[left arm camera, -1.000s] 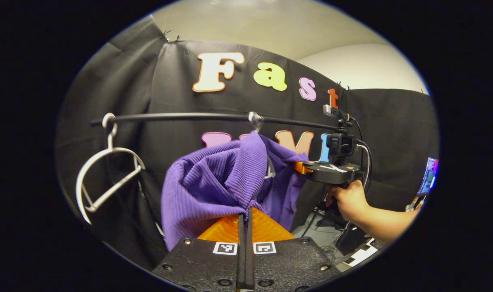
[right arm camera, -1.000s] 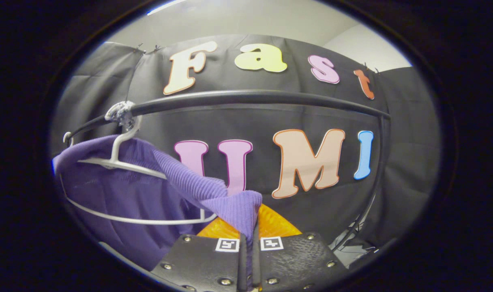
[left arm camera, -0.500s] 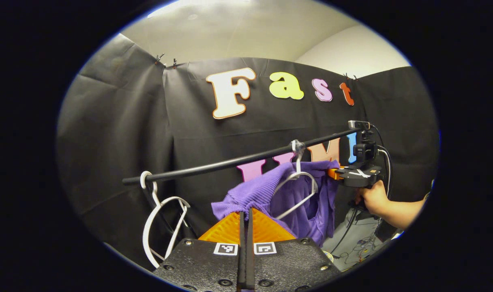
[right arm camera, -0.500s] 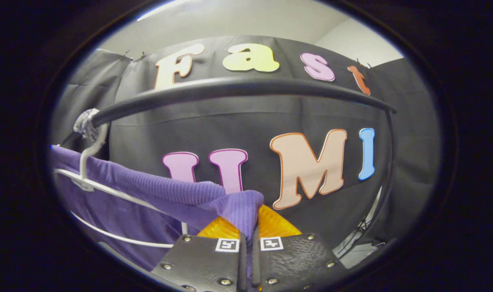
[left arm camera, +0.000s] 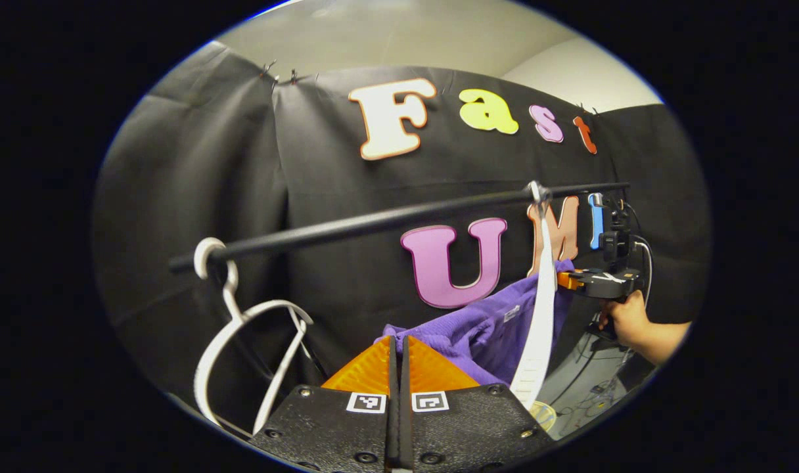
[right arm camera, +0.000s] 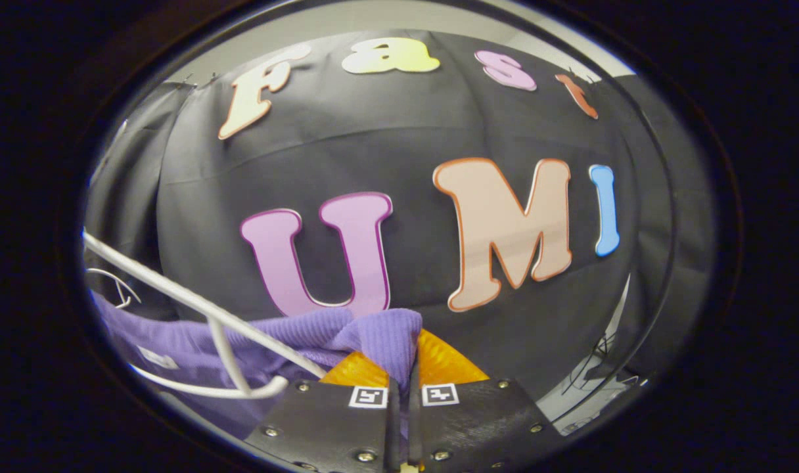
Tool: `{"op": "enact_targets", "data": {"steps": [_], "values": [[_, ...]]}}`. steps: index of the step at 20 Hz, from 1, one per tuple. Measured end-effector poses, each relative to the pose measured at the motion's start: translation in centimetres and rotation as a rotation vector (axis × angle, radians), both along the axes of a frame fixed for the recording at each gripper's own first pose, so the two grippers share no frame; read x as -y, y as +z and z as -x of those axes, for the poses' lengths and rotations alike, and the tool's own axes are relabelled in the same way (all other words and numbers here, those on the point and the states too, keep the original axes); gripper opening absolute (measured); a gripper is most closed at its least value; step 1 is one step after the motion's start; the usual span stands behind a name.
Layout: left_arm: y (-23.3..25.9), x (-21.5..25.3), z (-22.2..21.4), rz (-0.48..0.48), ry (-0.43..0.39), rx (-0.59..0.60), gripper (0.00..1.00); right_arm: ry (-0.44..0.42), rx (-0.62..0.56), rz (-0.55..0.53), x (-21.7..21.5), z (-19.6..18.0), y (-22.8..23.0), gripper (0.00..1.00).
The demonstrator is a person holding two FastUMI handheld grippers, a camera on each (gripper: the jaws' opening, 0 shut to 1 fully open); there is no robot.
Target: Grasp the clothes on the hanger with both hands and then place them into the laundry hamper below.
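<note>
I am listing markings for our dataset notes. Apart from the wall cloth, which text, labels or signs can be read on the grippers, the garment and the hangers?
Readable words or numbers: none.
On the left gripper: two square code markers, black-and-white patterns without letters.
On the right gripper: the same kind of markers.
On the purple garment: a small white tag, too small to read.

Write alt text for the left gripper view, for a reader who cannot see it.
The left gripper, shut on a purple garment, stretches it toward the right gripper, held in a hand. A white hanger on a black rail crosses the cloth; a bare hanger hangs farther left.
</note>
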State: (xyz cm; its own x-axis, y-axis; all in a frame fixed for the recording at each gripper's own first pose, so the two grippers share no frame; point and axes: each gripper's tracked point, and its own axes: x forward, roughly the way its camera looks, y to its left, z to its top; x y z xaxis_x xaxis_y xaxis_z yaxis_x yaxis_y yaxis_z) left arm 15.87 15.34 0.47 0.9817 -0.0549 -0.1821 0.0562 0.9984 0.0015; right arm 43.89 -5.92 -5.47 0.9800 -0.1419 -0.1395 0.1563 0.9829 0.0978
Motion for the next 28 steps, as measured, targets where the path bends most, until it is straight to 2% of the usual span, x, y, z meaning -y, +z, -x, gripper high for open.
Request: {"op": "enact_targets", "data": {"steps": [3, 6, 7, 8, 10, 12, 13, 17, 23, 28], "values": [[-1.7, -0.4, -0.8, -0.026, 0.026, 0.037, 0.0, 0.001, -0.068, 0.013, -0.1, 0.3, -4.5, 0.05], [-3.4, 0.5, -0.6, -0.061, 0.013, 0.058, 0.0, 0.041, -0.138, 0.0, -2.0, 1.7, -8.7, 0.05], [-4.3, 0.7, -0.2, -0.058, 0.013, 0.042, 0.0, 0.066, -0.177, 0.011, -3.0, 2.4, -10.3, 0.0], [-5.0, 1.0, 0.4, -0.044, 0.011, 0.025, 0.0, 0.097, -0.212, 0.038, -4.3, 3.4, -11.8, 0.05], [-6.2, 1.3, 1.6, -0.029, 0.009, 0.006, 0.0, 0.129, -0.222, 0.094, -6.0, 5.2, -12.9, 0.05], [-7.4, 1.3, 3.0, -0.018, 0.015, -0.017, 0.02, 0.156, -0.231, 0.081, -7.3, 7.0, -12.8, 0.05], [-8.0, 1.5, 3.8, -0.004, 0.016, -0.027, 0.0, 0.16, -0.226, 0.068, -7.6, 7.7, -12.4, 0.05], [-9.2, 2.6, 6.8, -0.001, 0.021, -0.04, 0.0, 0.18, -0.181, 0.04, -8.9, 11.3, -8.6, 0.05], [-11.2, 8.8, 9.6, 0.04, -0.07, -0.065, 0.0, 0.234, -0.078, 0.033, -11.2, 16.3, -0.7, 0.05], [-12.3, 13.7, 9.8, 0.084, -0.141, -0.099, 0.0, 0.211, 0.069, -0.008, -9.4, 18.4, 8.2, 0.05]]}}
